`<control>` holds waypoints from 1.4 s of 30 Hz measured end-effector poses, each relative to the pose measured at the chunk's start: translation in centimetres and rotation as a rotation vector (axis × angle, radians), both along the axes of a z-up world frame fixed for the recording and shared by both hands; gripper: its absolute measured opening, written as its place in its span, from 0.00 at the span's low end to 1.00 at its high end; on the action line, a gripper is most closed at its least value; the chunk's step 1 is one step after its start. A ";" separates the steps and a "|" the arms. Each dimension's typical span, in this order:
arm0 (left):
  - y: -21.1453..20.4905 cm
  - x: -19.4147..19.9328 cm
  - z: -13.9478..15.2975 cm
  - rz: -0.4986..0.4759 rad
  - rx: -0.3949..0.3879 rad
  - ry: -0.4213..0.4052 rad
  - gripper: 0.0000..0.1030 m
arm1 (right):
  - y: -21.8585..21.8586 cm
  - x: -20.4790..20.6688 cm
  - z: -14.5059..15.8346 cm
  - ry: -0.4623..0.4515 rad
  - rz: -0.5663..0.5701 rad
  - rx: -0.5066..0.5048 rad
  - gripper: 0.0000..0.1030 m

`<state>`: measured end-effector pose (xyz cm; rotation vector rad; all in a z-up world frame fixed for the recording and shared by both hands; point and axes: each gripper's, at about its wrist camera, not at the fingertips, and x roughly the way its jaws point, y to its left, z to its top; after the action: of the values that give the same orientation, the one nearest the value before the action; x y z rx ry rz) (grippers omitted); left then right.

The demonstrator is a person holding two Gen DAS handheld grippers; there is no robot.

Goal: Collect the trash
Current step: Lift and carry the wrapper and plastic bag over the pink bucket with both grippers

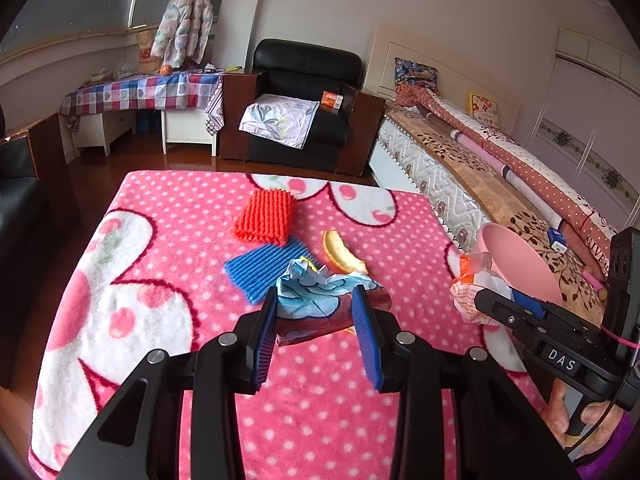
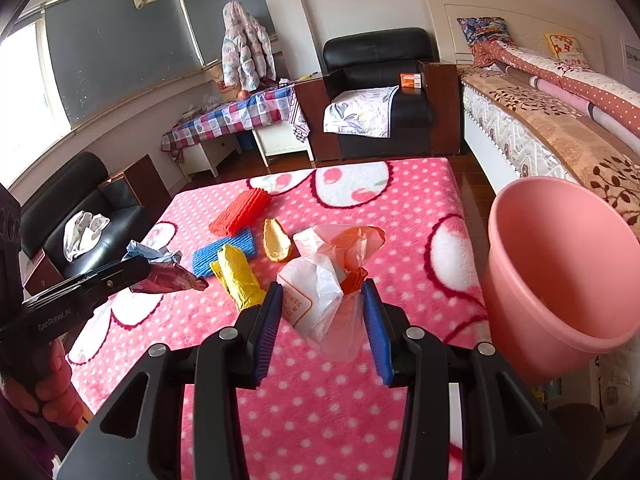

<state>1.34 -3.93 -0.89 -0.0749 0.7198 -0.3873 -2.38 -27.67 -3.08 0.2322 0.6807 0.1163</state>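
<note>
Indoors | pink dotted blanket | left tongs gripping blue wrapper | right tongs gripping plastic bag

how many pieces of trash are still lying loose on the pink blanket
4: red foam net farthest back, blue foam net before it, fruit peel to its right, yellow wrapper nearest. More may hide behind held trash.

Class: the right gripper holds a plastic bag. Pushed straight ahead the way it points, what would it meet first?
Probably the peel on the blanket, just beyond the bag held in the right gripper; depth is unclear. The bucket sits off to the right.
</note>
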 end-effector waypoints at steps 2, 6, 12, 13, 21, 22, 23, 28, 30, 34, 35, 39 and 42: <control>-0.8 0.0 0.3 -0.006 0.007 -0.007 0.35 | -0.4 -0.2 0.2 -0.008 -0.008 0.002 0.40; -2.2 0.1 0.9 -0.023 0.010 -0.019 0.35 | -1.3 -0.7 0.6 -0.022 -0.029 0.001 0.40; -4.8 0.6 1.6 -0.048 0.014 -0.033 0.35 | -2.7 -1.4 1.1 -0.037 -0.068 0.000 0.40; -5.1 0.7 1.7 -0.052 0.015 -0.035 0.35 | -3.1 -1.5 1.2 -0.039 -0.074 0.000 0.40; -9.1 1.2 2.4 -0.090 0.019 -0.049 0.35 | -5.8 -2.4 1.9 -0.064 -0.156 -0.016 0.40; -9.6 1.2 2.5 -0.098 0.022 -0.053 0.35 | -6.1 -2.4 1.9 -0.065 -0.164 -0.019 0.40; -10.3 1.2 2.5 -0.109 0.025 -0.054 0.35 | -6.4 -2.6 2.0 -0.067 -0.175 -0.021 0.40; -12.5 1.4 2.6 -0.145 0.032 -0.055 0.35 | -8.4 -3.0 2.0 -0.069 -0.227 -0.015 0.40; -13.3 1.5 2.7 -0.155 0.033 -0.052 0.35 | -8.9 -3.2 2.0 -0.072 -0.242 -0.015 0.40; -14.9 1.6 2.8 -0.175 0.039 -0.052 0.35 | -10.2 -3.5 2.1 -0.075 -0.269 -0.013 0.40; -15.3 1.6 2.8 -0.180 0.040 -0.051 0.35 | -10.5 -3.5 2.1 -0.076 -0.276 -0.015 0.40; -17.1 1.8 2.9 -0.198 0.042 -0.052 0.35 | -11.5 -3.7 2.0 -0.076 -0.300 -0.020 0.40; -18.3 2.0 2.8 -0.210 0.044 -0.047 0.35 | -12.3 -3.8 1.8 -0.070 -0.319 -0.022 0.40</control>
<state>3.30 -22.25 1.95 0.0513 0.6919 -0.5721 -6.22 -39.96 -1.23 0.3110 0.5675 -0.1877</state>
